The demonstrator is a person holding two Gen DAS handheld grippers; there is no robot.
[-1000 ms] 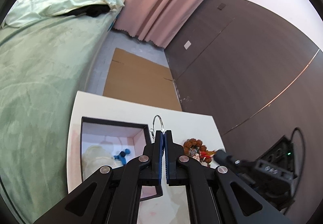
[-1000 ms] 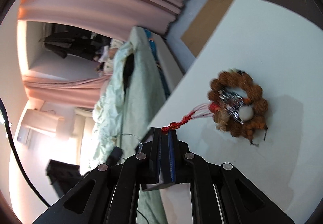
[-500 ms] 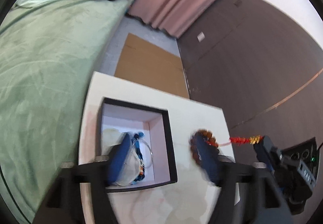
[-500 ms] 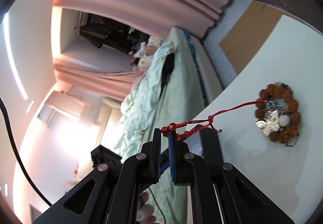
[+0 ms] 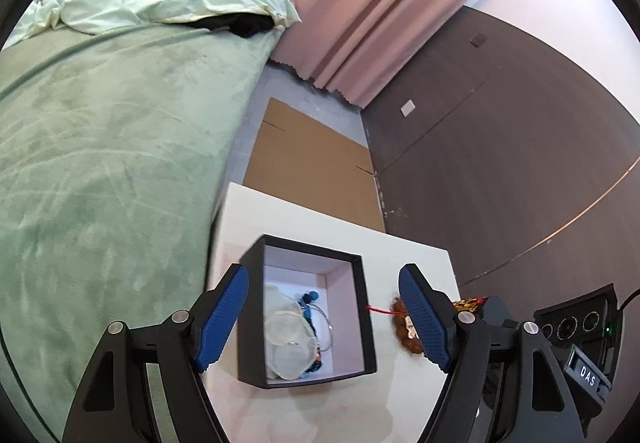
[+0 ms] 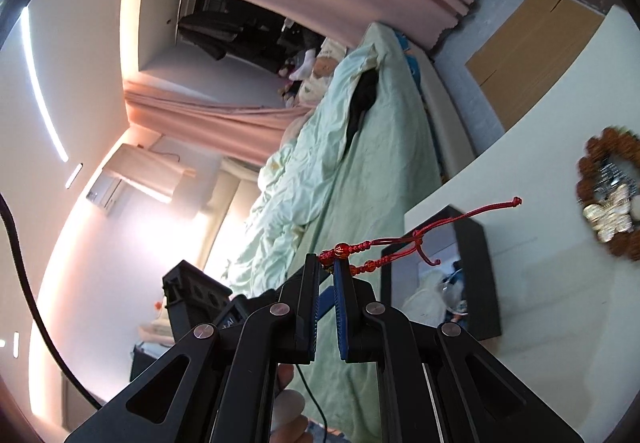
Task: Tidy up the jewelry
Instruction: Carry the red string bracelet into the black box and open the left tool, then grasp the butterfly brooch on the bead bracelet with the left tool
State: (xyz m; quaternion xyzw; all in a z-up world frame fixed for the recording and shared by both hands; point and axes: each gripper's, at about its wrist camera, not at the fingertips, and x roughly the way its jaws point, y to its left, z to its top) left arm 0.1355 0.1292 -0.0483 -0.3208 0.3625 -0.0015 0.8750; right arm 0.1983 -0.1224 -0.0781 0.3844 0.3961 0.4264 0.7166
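Note:
A black jewelry box [image 5: 362,317] with a pale pink inside stands open on the white table [image 5: 320,219]. In it lie a cream pouch [image 5: 286,339], a silver hoop and blue pieces. My left gripper [image 5: 323,317] is wide open above the box, empty. My right gripper [image 6: 327,263] is shut on a red cord bracelet [image 6: 404,239], held in the air beside the box [image 6: 480,271]. A brown bead bracelet [image 6: 600,167] with a gold butterfly clip [image 6: 610,213] lies on the table right of the box; it also shows in the left wrist view [image 5: 404,327].
A green bed [image 5: 100,163] runs along the table's left side. Flat cardboard [image 5: 312,163] lies on the floor beyond the table. A dark wall [image 5: 500,143] and pink curtain [image 5: 360,3] stand behind.
My left gripper opened and let the silver hoop fall into the box. My right gripper lifted the red cord bracelet off the bead bracelet and carried it toward the box.

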